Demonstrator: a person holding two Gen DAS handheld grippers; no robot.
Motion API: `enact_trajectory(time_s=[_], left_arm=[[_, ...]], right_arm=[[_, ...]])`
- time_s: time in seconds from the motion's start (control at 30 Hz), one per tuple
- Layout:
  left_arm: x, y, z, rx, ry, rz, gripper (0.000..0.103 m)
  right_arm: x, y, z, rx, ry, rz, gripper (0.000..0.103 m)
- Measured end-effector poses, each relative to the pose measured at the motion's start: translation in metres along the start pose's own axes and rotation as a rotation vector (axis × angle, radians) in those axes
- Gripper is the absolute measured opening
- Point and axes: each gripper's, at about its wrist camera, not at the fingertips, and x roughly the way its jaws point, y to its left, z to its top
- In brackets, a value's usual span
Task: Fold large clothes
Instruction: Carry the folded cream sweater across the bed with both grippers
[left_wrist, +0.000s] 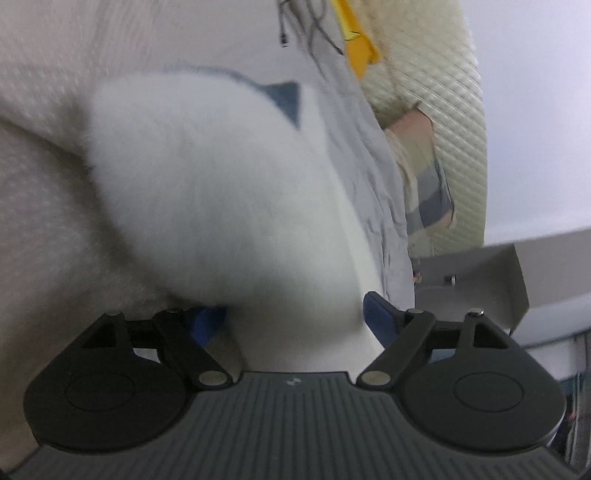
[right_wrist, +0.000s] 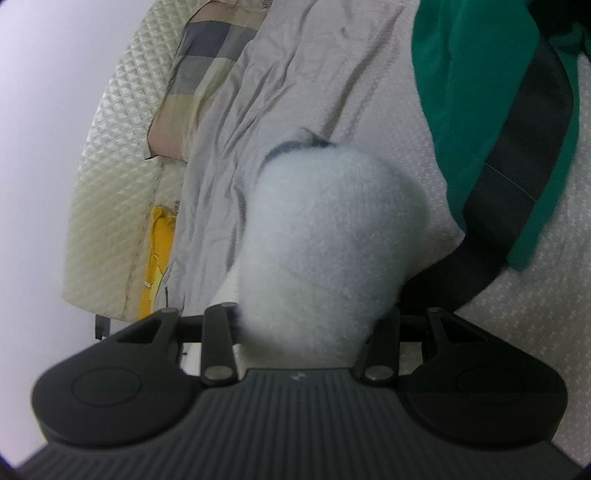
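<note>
I pinch white fuzzy garment (right_wrist: 325, 236) in right gripper (right_wrist: 306, 317), left gripper (left_wrist: 295, 314) likewise, lifting toward 12 o'clock for fold

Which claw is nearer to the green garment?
Right. The green garment lies on the bed just ahead and to the side of the right claw; the left claw view doesn't show it at all.
</note>
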Motion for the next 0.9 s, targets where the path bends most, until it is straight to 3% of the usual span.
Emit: enact_trajectory(time_s=[0.07, 0.13, 0.2, 0.3, 0.4, 0.57, 0.7, 0.9], left_arm=[[0.011, 0.002, 0.004, -0.003, 0.012, -0.023, 0.083], [0.021, -0.006, 0.007, 0.066, 0.018, -0.001, 0.083], [0.023, -0.011, 0.006, 0.107, -0.013, 0.04, 0.068], [0.021, -0.015, 0.005, 0.153, -0.049, 0.043, 0.048], [0.014, -0.028, 0.001, 0.224, -0.079, 0.053, 0.039], [0.001, -0.058, 0.002, 0.316, -0.135, 0.003, 0.036], [-0.009, -0.076, 0.009, 0.271, -0.125, -0.05, 0.036], [-0.003, -0.134, 0.016, 0.344, -0.105, -0.087, 0.036]], right_arm=[[0.001, -0.002, -0.001, 0.004, -0.005, -0.012, 0.048], [0.003, -0.005, -0.003, 0.007, -0.007, -0.021, 0.048], [0.007, -0.005, -0.003, 0.013, -0.004, -0.026, 0.049], [0.011, -0.008, -0.002, 0.033, -0.007, -0.009, 0.048], [0.009, 0.0, -0.002, -0.023, -0.019, -0.004, 0.045], [-0.01, 0.027, -0.003, -0.141, -0.061, 0.064, 0.043], [-0.026, 0.041, 0.003, -0.158, -0.074, 0.151, 0.043], [-0.041, 0.07, 0.033, -0.163, -0.127, 0.241, 0.043]])
